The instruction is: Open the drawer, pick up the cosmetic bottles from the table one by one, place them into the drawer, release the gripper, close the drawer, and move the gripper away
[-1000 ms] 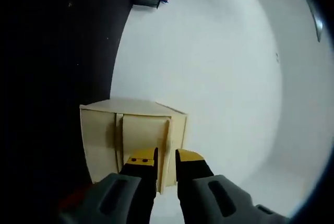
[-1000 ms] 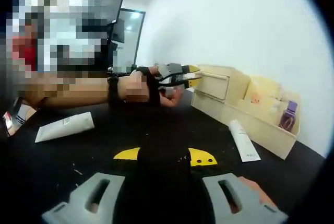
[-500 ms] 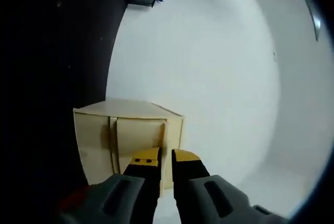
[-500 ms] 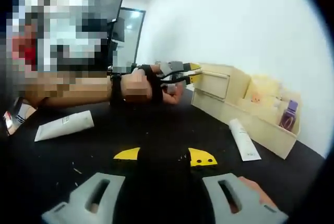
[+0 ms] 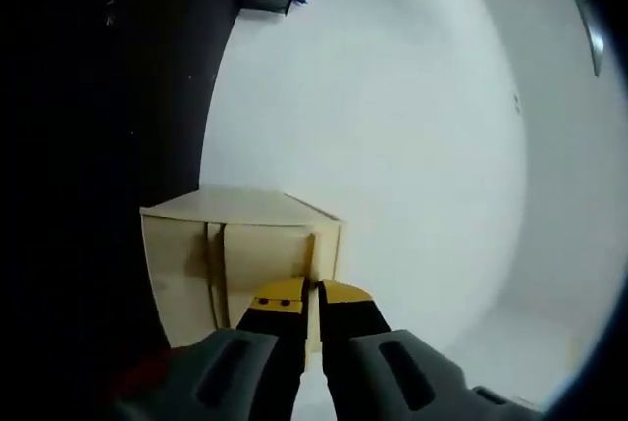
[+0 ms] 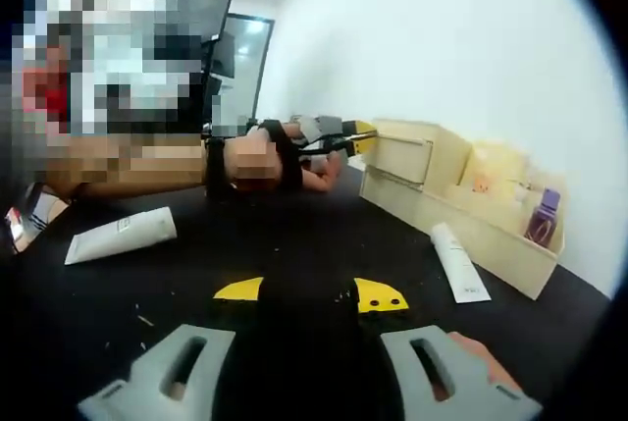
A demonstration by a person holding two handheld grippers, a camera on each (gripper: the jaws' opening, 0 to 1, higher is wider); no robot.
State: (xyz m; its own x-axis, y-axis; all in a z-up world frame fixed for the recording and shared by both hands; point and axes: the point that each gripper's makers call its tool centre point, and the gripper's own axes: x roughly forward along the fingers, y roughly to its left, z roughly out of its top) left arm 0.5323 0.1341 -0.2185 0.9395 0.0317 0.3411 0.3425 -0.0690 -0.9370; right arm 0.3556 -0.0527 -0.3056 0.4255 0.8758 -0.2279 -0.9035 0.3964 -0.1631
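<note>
In the left gripper view, the left gripper (image 5: 308, 295) rises from six o'clock with its yellow-tipped jaws nearly clenched on the thin upright pull strip (image 5: 310, 262) of the pale wooden drawer (image 5: 263, 262), which sits dead ahead at twelve o'clock from the tips; whether the jaws actually pinch the strip cannot be told. The view is rolled, so the strip's long axis runs up and down the frame, parallel to the jaws, and the drawer front looks flush with its pale wooden cabinet (image 5: 177, 264), so judged closed. In the right gripper view, the right gripper (image 6: 308, 292) hovers released, jaws wide apart, over the black table (image 6: 294, 244). A white cosmetic tube (image 6: 459, 264) lies at two o'clock, a second white tube (image 6: 122, 236) at ten o'clock. A light wooden organiser tray (image 6: 491, 244) holds a small purple bottle (image 6: 541, 218).
</note>
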